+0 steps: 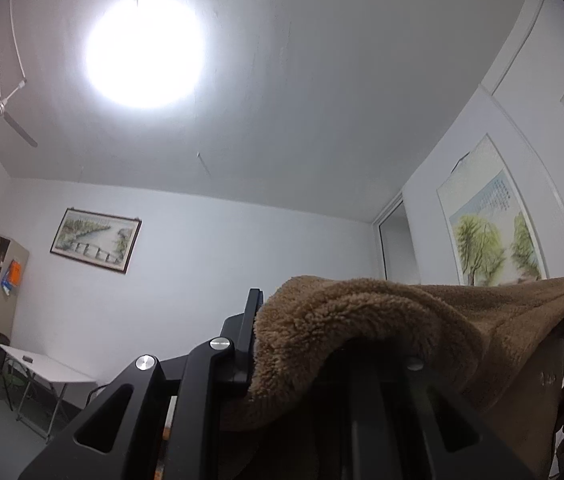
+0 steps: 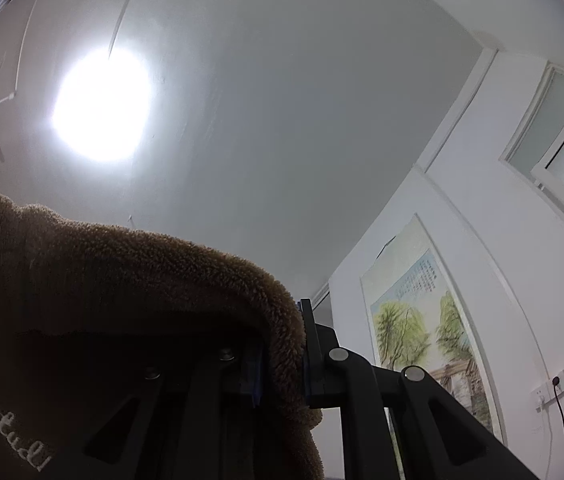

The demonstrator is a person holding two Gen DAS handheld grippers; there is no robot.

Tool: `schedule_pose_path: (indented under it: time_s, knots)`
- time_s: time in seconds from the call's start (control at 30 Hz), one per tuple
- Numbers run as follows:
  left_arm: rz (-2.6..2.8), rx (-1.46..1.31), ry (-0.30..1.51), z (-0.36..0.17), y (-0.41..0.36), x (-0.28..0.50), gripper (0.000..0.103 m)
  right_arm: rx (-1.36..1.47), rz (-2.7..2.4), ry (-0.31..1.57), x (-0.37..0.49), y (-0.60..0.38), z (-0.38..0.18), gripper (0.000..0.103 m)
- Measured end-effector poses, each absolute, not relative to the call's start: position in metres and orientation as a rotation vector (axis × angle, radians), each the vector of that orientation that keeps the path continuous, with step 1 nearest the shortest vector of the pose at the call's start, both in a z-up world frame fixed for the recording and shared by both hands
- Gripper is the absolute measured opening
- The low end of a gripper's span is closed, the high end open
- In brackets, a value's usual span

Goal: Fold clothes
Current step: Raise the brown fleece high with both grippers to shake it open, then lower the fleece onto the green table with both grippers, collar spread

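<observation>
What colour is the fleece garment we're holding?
Tan-brown fleece garment, with pale embroidered lettering; colour shows best in the left wrist view.

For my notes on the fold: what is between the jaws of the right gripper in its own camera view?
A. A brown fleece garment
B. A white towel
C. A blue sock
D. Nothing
A: the brown fleece garment drapes over the right gripper, pinched between its jaws.

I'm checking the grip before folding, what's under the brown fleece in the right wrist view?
Under the brown fleece sits the right gripper, shut on its edge. One finger shows clear; the other lies shadowed beneath the cloth. Anything lower down is covered.
</observation>
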State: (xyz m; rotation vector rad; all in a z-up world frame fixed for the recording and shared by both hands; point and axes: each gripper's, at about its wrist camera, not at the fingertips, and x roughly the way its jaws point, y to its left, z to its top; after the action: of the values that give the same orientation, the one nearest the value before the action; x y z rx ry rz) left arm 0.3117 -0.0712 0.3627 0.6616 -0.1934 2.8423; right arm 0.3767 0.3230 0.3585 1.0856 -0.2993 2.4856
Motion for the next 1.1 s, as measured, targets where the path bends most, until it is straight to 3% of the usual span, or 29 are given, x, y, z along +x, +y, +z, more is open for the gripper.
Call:
schedule_pose_path:
  time_s: [0.2, 0.4, 0.9, 1.1]
  knots:
    - [2.917, 0.388, -0.223, 0.329, -0.075, 0.228, 0.022, 0.854, 2.602, -0.354, 0.306, 0.317, 0.33, 0.013]
    - [2.989, 0.041, -0.132, 0.287, -0.065, 0.115, 0.023, 0.575, 2.697, -0.404, 0.211, 0.316, 0.289, 0.013]
    - [2.887, -0.866, -0.017, 0.108, -0.018, -0.153, 0.023, -0.341, 2.874, -0.462, -0.034, 0.366, 0.142, 0.013]
    - [2.782, -1.167, -0.045, 0.04, -0.014, -0.207, 0.023, -0.748, 2.912, -0.45, -0.099, 0.388, 0.081, 0.013]
